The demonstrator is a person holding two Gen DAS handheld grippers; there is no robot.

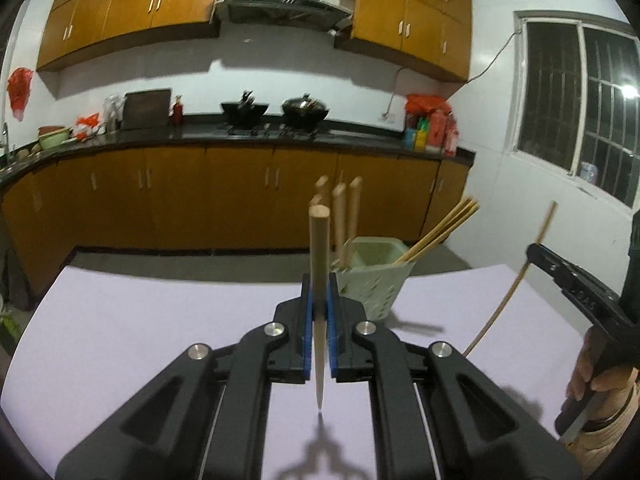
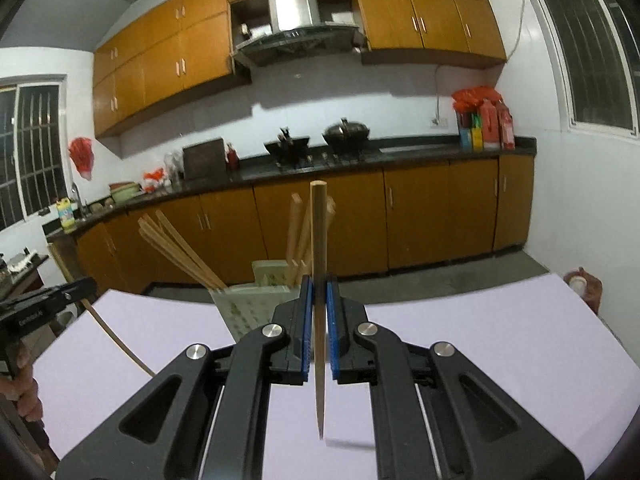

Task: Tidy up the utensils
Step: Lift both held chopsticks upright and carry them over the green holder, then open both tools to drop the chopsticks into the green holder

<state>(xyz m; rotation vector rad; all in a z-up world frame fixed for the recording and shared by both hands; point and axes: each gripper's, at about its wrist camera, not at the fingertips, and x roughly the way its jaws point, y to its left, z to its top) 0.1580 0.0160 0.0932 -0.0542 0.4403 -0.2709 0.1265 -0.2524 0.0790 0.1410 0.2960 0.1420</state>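
Standing almost straight up, a wooden chopstick (image 1: pixel 319 280) is pinched between the blue pads of the left gripper (image 1: pixel 319 300), which is closed tight on it. Its thin tip is held just above the pale purple table (image 1: pixel 140 328), and its thick end points up. A second chopstick (image 2: pixel 319 300) is squeezed the same way by the right gripper (image 2: pixel 319 304), whose blue pads are pressed on both sides of it. Its tip is held a little above the table too.

A light green holder (image 1: pixel 376 280) with small holes is seen on the table, just behind both grippers. More chopsticks (image 1: pixel 440 232) are leaned in one part of it, and some thicker wooden sticks (image 1: pixel 346 216) are stood in another part. A hand (image 1: pixel 592 372) is seen around the right gripper's handle.
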